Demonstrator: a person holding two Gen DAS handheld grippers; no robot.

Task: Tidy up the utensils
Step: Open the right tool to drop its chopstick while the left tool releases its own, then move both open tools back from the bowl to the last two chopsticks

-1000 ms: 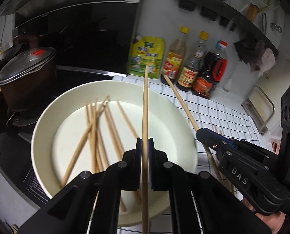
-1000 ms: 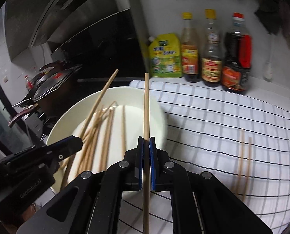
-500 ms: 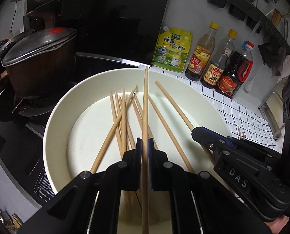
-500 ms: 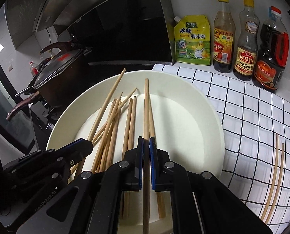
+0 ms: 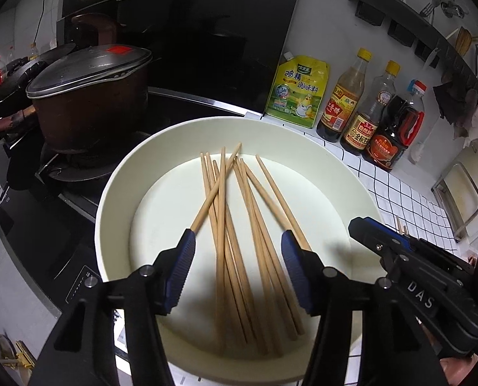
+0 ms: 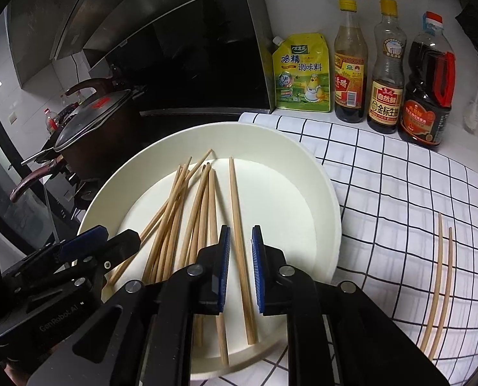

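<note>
A wide cream bowl (image 5: pixel 116 173) (image 6: pixel 322 180) holds several wooden chopsticks (image 5: pixel 235 225) (image 6: pixel 181 218) lying loose on its bottom. My left gripper (image 5: pixel 237 254) hovers over the near part of the bowl, open wide and empty. My right gripper (image 6: pixel 240 254) is also above the bowl, open by a smaller gap, with one chopstick (image 6: pixel 239 225) lying in the bowl below the gap. Each gripper shows at the edge of the other's view, the right one (image 5: pixel 399 257) and the left one (image 6: pixel 78 257). Two more chopsticks (image 6: pixel 438 276) lie on the checked cloth to the right.
A lidded brown pot (image 5: pixel 87 103) sits on the stove left of the bowl. A yellow seasoning pouch (image 6: pixel 301 74) and three sauce bottles (image 6: pixel 385 64) stand against the back wall. A white checked cloth (image 6: pixel 399 186) covers the counter on the right.
Both grippers were shut on a chopstick each and moved over the bowl. Now both are open and those chopsticks lie in the bowl.
</note>
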